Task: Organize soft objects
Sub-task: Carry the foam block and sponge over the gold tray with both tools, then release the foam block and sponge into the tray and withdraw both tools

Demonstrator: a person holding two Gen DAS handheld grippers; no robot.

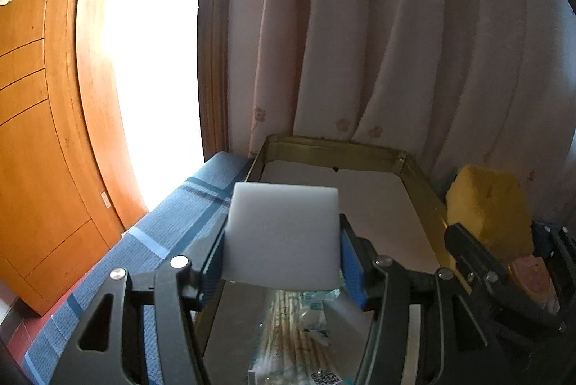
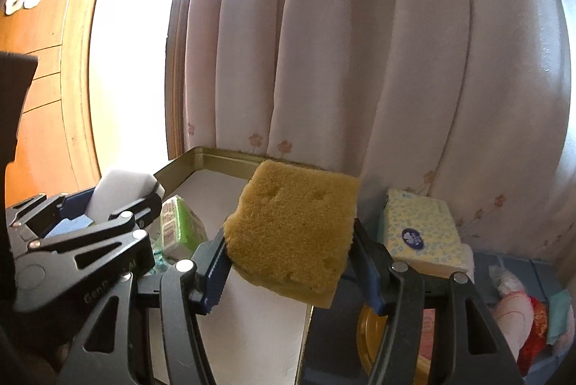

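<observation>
White foam block (image 1: 282,234) pinched in left gripper (image 1: 282,262), yellow sponge (image 2: 291,234) pinched in right gripper (image 2: 288,262) — both held above gold tray (image 1: 331,142). Step: carrying. Next, likely — lower each onto tray floor, part fingers.

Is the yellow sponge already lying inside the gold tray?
No: the right gripper holds the yellow sponge clamped in the air above the gold tray.

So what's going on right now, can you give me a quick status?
Left gripper shut on white foam block. Right gripper shut on yellow sponge. Both held above gold tray. Nothing blocking.
</observation>
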